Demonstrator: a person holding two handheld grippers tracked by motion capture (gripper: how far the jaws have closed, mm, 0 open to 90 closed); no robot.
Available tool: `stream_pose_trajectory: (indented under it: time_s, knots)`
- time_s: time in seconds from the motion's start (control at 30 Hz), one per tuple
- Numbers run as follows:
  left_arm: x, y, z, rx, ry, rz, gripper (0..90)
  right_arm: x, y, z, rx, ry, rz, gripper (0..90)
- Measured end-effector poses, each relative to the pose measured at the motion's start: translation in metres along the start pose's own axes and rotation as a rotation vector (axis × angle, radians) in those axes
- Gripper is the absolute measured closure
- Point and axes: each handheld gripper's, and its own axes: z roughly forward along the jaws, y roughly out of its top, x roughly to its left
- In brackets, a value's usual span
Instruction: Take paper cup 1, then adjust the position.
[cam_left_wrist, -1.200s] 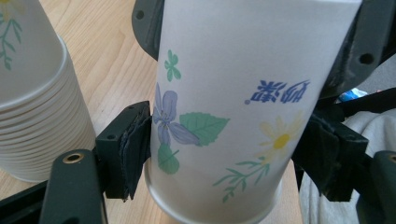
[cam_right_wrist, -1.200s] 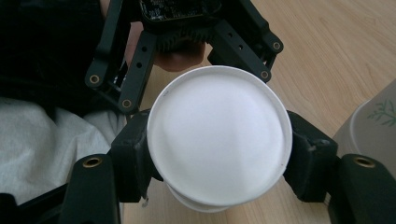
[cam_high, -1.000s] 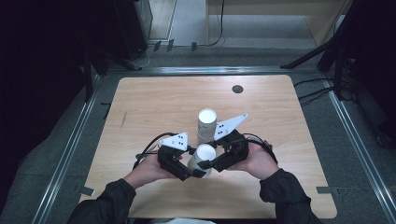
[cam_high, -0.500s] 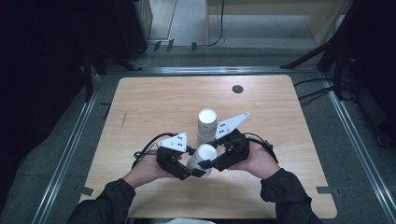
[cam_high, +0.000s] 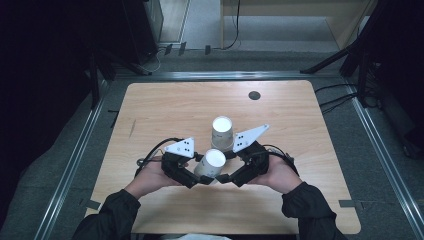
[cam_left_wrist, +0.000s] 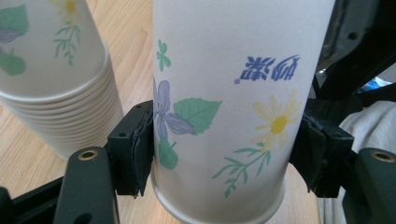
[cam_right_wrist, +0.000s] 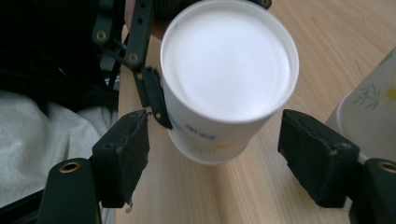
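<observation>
**Releasing the Right Grip on the Inverted Paper Cup**

Comparing this moment with the view a second before, the main change was at the right gripper: its jaws had just been opening, and in the right gripper view its pads stood clear on both sides of the paper cup, which lay between them untouched. The left gripper, previously looser, had clamped down; in the left gripper view both pads pressed against the cup's flowered wall near its rim. Both hands remained in nearly the same place near the front edge of the table.

The paper cup was held base-up and tilted, just above the wood, between the two grippers. Its printed lettering read upside down in the left gripper view.

Directly behind it stood the cup stack, also inverted, just beside the right gripper's grey plate. In the left gripper view the stack showed many nested rims resting on the table, close to the held cup but apart from it.

A small dark disc sat near the table's far edge, well apart from the work. Cables trailed from both grippers across the wood.
</observation>
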Motion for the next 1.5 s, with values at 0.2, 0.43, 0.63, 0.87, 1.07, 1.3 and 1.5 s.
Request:
stream_pose_trajectory:
  time_s: [0.2,0.43,0.63,0.87,1.07,1.3,1.5]
  knots:
    - [0.007,-0.001,-0.006,0.034,0.013,-0.026,30.1,0.002,-0.012,0.007,0.042,-0.004,-0.010,24.5]
    - [0.007,-0.006,-0.012,0.076,0.019,-0.035,29.9,0.006,-0.023,0.007,0.042,-0.046,-0.028,25.8]
    - [0.004,-0.010,-0.012,0.124,0.033,-0.029,29.8,0.005,-0.023,0.016,0.030,-0.042,-0.060,26.4]
    - [0.003,-0.012,-0.010,0.165,0.039,-0.034,29.7,-0.001,-0.019,0.024,0.035,-0.007,-0.077,27.2]
    - [0.003,-0.012,-0.009,0.246,0.052,-0.024,29.7,-0.004,-0.016,0.028,0.044,0.009,-0.094,27.3]
    - [-0.002,-0.011,-0.005,0.306,0.059,0.005,29.7,-0.005,-0.015,0.033,0.053,0.015,-0.097,27.3]
    - [-0.006,-0.009,0.000,0.361,0.066,0.036,28.9,-0.005,-0.014,0.036,0.058,0.020,-0.102,27.3]
